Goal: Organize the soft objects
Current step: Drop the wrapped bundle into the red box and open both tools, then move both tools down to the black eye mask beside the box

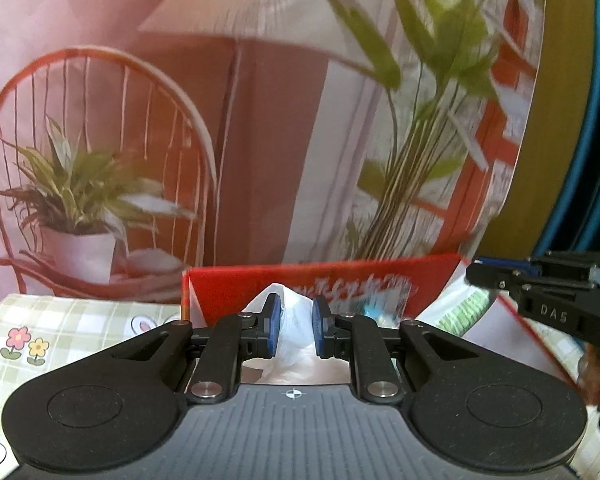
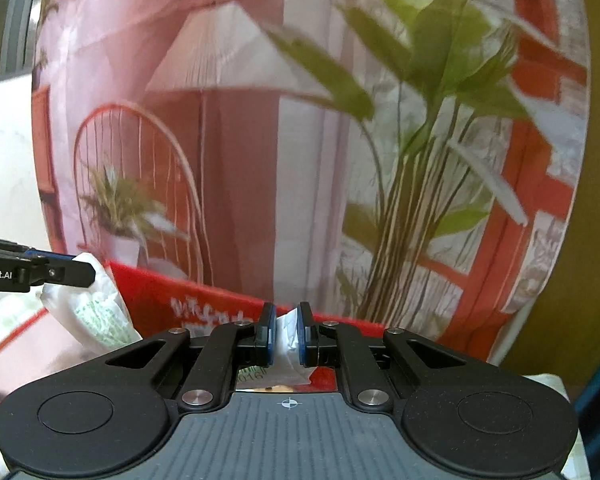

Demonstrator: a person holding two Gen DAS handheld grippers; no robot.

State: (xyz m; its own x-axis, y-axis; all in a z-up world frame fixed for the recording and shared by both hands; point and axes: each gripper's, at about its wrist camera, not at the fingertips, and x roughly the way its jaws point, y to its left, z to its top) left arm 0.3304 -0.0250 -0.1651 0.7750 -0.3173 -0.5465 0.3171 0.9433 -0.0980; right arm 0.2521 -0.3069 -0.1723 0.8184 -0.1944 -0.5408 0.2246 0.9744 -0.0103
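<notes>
Presently, item one: the left gripper (image 1: 294, 328), its blue pads (image 1: 275, 326) drawn close and clamped on a bunched fold of the white plastic bag (image 1: 290, 334). Item two: the right gripper (image 2: 287, 334), jaws nearly together and pinched on another fold of the same bag (image 2: 288, 332), a thinner one.

The bag is held between the two tools, stretched over the red carton (image 1: 340, 284), which stands against the printed backdrop (image 1: 260, 140). A checked cloth with flowers (image 1: 60, 332) lies to the left, under the left tool. In the right wrist view the far end of the bag is seen gathered beneath the tip of the left gripper (image 2: 82, 270), green print showing on it.

Step judged in hand: carrying or spreading the bag by both ends. For a good result, both grips should be kept firm and the hands moved together, so that the film is neither torn nor slipped loose.

Orientation: the long axis is judged to run crosswise, from one tool to the other; which end is the mouth cannot be told.
</notes>
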